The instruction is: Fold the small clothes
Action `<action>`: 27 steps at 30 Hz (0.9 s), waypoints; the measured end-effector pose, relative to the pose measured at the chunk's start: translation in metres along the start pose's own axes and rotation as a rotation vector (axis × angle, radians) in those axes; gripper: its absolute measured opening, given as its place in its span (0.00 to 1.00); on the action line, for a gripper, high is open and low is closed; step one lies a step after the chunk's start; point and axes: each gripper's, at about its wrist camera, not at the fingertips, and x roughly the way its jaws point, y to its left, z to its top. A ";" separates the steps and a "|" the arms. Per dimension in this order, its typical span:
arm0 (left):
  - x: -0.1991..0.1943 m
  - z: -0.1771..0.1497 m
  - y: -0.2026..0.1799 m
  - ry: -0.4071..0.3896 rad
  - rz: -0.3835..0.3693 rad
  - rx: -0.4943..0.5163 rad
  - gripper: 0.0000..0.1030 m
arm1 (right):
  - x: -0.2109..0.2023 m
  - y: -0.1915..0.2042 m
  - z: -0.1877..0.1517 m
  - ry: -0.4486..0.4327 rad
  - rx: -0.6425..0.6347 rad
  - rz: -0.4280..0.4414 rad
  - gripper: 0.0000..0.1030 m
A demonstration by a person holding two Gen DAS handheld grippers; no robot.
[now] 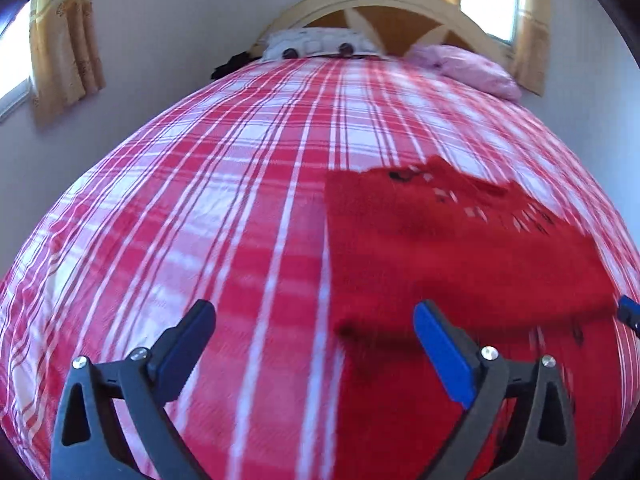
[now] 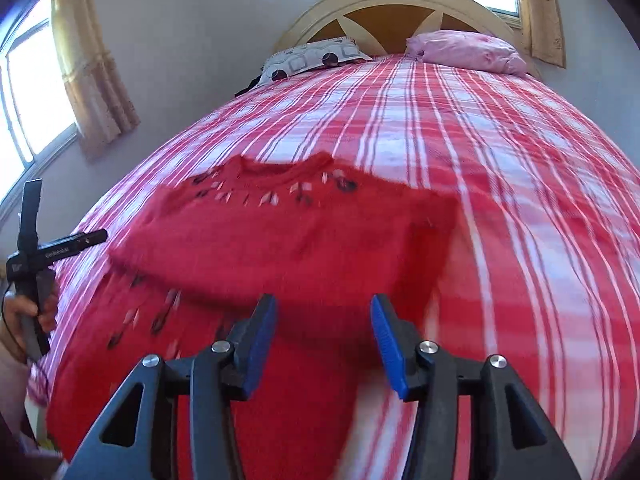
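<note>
A small red knitted sweater [image 2: 288, 236] with a patterned neckline lies on the red-and-white plaid bed cover [image 2: 520, 184], its upper part folded over the lower part. It also shows in the left wrist view [image 1: 452, 248] at the right. My left gripper [image 1: 314, 320] is open and empty, just left of the sweater's near edge. My right gripper [image 2: 324, 316] is open and empty, above the sweater's near part. The left gripper's handle [image 2: 36, 252] shows in the right wrist view at far left. A blue fingertip [image 1: 628, 312] of the right gripper shows at the right edge.
A pink pillow [image 2: 468, 52] and a patterned grey pillow [image 2: 312, 60] lie at the wooden headboard [image 2: 392, 12]. Curtained windows [image 2: 36, 92] flank the bed. The plaid cover [image 1: 180, 208] stretches left of the sweater.
</note>
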 end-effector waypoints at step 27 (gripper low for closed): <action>-0.098 -0.173 0.009 0.050 -0.331 0.167 0.99 | -0.125 0.041 -0.182 0.031 0.146 0.091 0.49</action>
